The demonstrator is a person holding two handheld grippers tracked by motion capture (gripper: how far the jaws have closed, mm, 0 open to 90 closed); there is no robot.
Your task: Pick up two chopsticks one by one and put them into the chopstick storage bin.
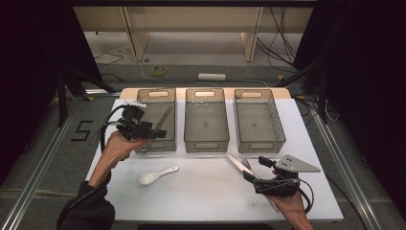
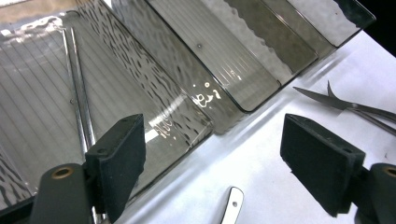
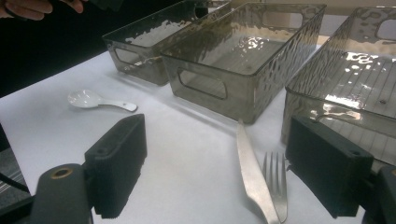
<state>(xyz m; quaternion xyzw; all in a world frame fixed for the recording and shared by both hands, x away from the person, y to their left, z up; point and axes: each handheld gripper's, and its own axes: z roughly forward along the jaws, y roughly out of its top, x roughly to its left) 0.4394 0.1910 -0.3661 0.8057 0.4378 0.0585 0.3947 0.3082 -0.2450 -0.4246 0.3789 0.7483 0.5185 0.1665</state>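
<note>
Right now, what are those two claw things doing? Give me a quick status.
Left gripper open over left bin, chopsticks inside. Right gripper open, around knife and fork. Spoon loose on table.

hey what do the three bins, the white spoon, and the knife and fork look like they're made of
Bins: probably smoky clear plastic; the table shows through their rippled, ribbed walls. Spoon: glossy white, likely ceramic, maybe plastic. Knife and fork: polished metal by their grey mirror sheen, likely steel.

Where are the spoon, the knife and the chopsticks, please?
spoon (image 1: 147,178): high view, on its bowl.
knife (image 3: 247,170): right gripper view, middle of its blade.
chopsticks (image 2: 77,79): left gripper view, midway along them, inside the bin.
</note>
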